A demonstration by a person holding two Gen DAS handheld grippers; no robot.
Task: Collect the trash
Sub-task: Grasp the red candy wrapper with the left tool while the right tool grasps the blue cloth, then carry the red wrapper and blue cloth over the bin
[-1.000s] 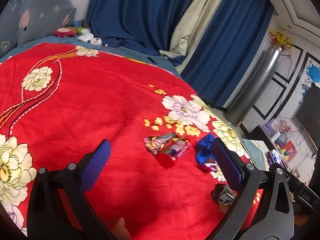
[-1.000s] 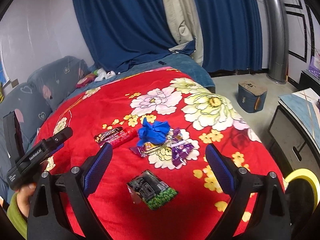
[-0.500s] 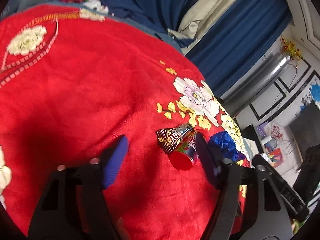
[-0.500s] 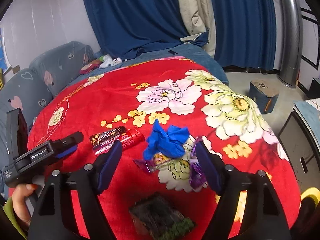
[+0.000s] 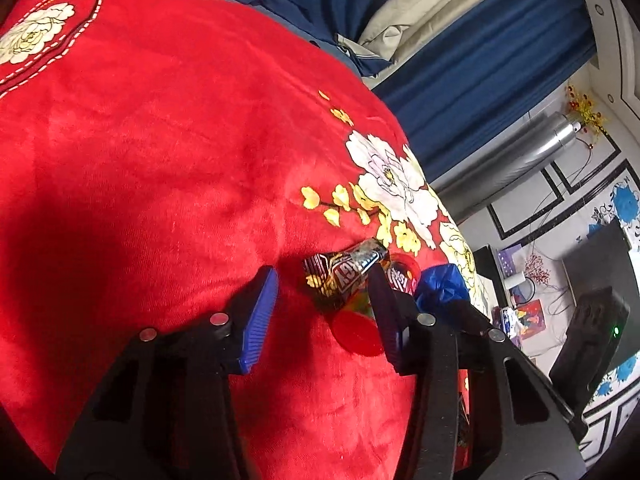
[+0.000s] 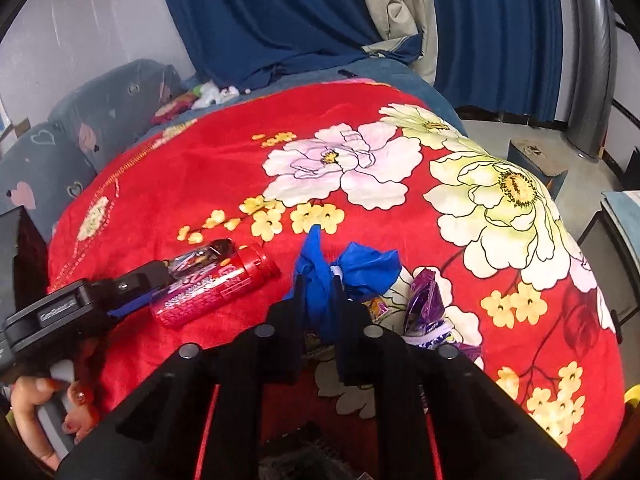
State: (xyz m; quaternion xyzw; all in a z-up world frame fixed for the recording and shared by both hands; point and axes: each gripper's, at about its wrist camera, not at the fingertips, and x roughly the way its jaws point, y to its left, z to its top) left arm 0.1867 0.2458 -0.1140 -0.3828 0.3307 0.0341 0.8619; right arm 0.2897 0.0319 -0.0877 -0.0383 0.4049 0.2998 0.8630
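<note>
Closing on the crumpled blue glove beside the red can on the bed, the right hand-held gripper should pinch firmly before lifting, while the left hand-held gripper, half-open and closing, straddles the dark wrapper touching that can.

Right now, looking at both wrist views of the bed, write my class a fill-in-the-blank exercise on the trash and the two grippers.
1. The right gripper has its closing jaws around a crumpled ____ glove.
2. The left gripper straddles a dark wrapper lying against a ____ canister.
3. All the trash lies on a red ____ blanket.
4. A ____ wrapper lies to the right of the glove.

Missing words: blue; red; floral; purple
</note>
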